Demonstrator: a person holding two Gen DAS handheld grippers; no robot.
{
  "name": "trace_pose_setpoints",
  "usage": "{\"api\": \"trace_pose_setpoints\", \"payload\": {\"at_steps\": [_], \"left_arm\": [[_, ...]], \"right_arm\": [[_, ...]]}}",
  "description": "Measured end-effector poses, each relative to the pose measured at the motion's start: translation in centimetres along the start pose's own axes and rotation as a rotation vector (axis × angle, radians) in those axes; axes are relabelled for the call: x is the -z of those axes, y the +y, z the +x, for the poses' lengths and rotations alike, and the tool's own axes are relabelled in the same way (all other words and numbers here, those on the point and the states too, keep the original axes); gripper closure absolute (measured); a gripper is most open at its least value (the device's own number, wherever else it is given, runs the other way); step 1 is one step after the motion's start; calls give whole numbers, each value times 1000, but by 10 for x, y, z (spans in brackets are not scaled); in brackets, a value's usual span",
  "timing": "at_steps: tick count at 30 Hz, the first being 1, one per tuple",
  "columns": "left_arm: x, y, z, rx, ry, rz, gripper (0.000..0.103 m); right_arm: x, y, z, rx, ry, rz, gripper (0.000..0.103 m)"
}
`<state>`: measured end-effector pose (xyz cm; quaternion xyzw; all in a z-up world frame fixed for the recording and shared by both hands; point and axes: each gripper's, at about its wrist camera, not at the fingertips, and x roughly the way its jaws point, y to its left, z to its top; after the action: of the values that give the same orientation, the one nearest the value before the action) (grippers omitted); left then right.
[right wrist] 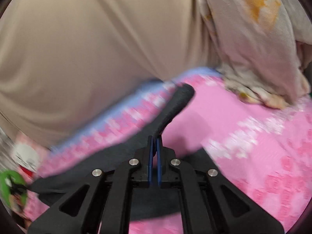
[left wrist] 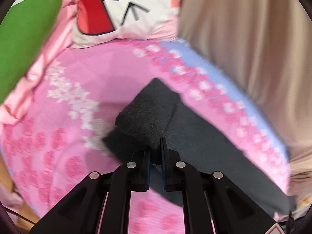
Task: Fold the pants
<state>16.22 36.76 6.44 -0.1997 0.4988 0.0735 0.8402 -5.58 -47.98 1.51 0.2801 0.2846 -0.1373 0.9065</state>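
Observation:
Dark grey pants lie on a pink patterned bedspread. My left gripper is shut on a bunched, fuzzy fold of the pants, with fabric pinched between the blue pads. In the right wrist view the pants stretch as a long dark strip along the bed edge. My right gripper is shut on a thin edge of the pants, and a dark fold rises ahead of the fingertips. Both views are motion-blurred.
A white pillow with a red and black drawing and a green cushion lie at the head of the bed. A beige curtain hangs along the bed's blue-edged side. A pale crumpled blanket sits at the right.

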Motion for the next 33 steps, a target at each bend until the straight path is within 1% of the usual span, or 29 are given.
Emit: {"api": "trace_pose_setpoints", "payload": {"at_steps": [1,3,4,5,7,8,10,13,14,15,16,18,20,21,22,23,24,25,26,27,28,29,30,31,32,33], "left_arm": [[2,4,13,-27,31,3,96],[8,15,34,-37,78,-12,96],[11,18,40,-32,97,-18,96],[15,22,44,-32,98,-24,95],[18,27,43,-21,88,-23,94],[19,29,42,-9,87,-29,93],[19,33,41,9,90,-36,90],[18,34,44,21,102,-27,90],[18,31,45,24,98,-22,91],[17,27,45,30,93,-11,94],[15,24,43,28,81,-4,95],[11,18,31,33,48,13,95],[13,18,16,49,22,30,95],[17,20,13,41,21,40,93],[20,23,18,5,28,45,85],[25,26,29,-36,55,51,81],[30,27,42,-82,71,67,79],[33,28,47,-104,74,65,66],[40,32,49,-135,60,50,59],[45,34,45,-150,39,34,51],[52,36,34,-165,1,6,46],[57,37,25,-173,-24,-8,45],[62,36,15,-179,-51,-21,40],[66,34,5,-178,-79,-27,39],[72,25,-10,-166,-114,-24,36],[76,15,-21,-154,-144,-22,35]], "right_arm": [[12,-15,18,3,69,27,101],[30,-32,38,29,137,54,101],[39,-37,43,28,153,69,101],[43,-40,40,11,135,89,101],[44,-40,35,1,130,96,100],[43,-40,34,-9,131,99,96],[41,-42,38,-30,142,122,93],[33,-44,52,-69,137,162,93],[31,-42,54,-68,130,167,97],[26,-38,56,-56,120,156,99],[24,-29,53,-44,108,135,100],[15,-10,35,-41,51,80,100],[10,4,8,-34,-12,32,101],[12,5,-3,-6,-34,9,101],[16,2,-5,18,-29,-3,100],[20,-3,-2,34,-6,-12,98],[30,-13,6,87,31,-17,97],[36,-21,9,121,49,-9,95],[44,-31,11,153,72,8,95],[51,-40,8,164,74,32,95],[55,-46,2,152,65,50,94],[59,-51,-4,134,54,69,94],[60,-54,-10,125,39,82,93],[58,-57,-17,123,20,90,88],[54,-59,-20,121,8,90,76],[49,-59,-20,115,2,89,67]]}}
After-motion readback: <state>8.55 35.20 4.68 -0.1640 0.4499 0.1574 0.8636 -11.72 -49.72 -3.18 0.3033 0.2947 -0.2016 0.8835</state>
